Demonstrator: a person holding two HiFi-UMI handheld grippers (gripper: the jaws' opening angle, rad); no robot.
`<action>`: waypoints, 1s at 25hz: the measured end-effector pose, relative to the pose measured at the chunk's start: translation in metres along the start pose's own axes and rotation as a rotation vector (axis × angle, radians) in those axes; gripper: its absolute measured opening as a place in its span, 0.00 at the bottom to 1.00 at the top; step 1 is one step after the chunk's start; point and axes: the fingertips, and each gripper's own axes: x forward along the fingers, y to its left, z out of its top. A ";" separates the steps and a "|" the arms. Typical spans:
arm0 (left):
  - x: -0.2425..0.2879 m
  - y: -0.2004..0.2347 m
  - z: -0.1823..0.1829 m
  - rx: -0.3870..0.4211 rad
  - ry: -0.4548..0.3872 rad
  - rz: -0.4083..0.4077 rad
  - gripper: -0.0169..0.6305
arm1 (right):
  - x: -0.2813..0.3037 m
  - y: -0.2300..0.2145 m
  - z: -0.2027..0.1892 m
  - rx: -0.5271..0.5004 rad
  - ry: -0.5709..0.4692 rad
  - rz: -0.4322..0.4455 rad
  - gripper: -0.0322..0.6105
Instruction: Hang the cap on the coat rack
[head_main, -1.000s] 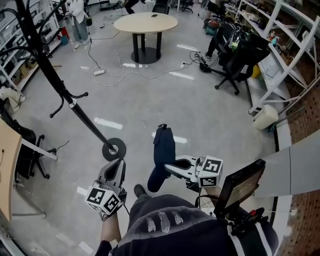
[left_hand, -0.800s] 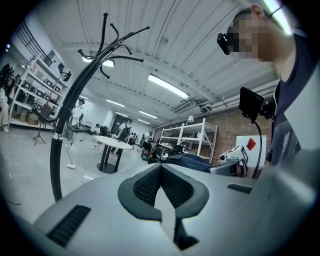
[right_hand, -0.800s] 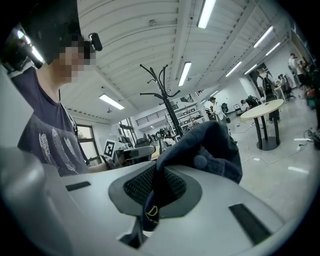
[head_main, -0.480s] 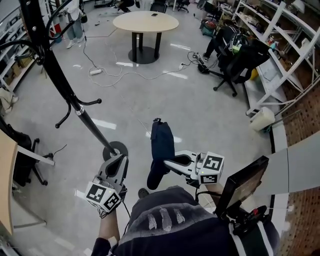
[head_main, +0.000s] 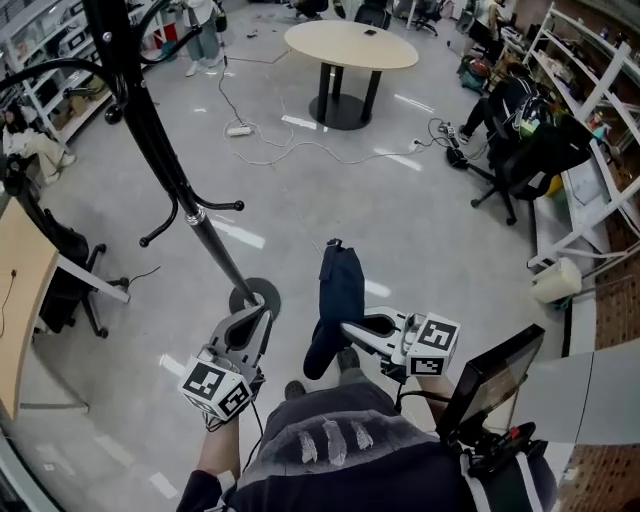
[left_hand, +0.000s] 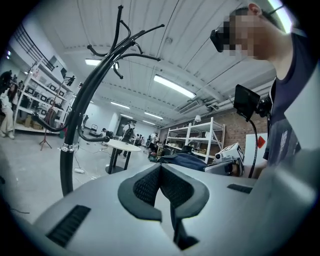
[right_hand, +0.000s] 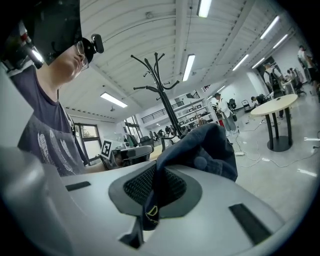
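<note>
Change: coat rack (head_main: 165, 150) and round table (head_main: 350, 45) sit further right in the head view than a second ago; cap grip unchanged.
Rack base (head_main: 255, 298): just ahead of left gripper (head_main: 256, 318).
Left fingers: closed together, nothing between.
Cap (head_main: 338, 295): dark blue, hanging right of the rack base, well below the hooks.
Right gripper (head_main: 348, 327): fingers pinched on cap fabric.
Path: bare floor between cap and pole.
Around: floor cables (head_main: 300, 150), office chair (head_main: 535, 150) far right.
</note>
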 end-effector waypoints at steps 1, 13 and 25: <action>0.005 0.001 0.001 0.001 0.000 0.024 0.03 | -0.002 -0.007 0.001 0.003 0.001 0.017 0.07; 0.097 0.002 0.011 0.004 -0.022 0.221 0.03 | -0.040 -0.113 0.030 -0.001 0.030 0.184 0.07; 0.082 0.029 0.026 0.012 -0.059 0.420 0.03 | -0.001 -0.169 0.094 -0.213 0.108 0.334 0.07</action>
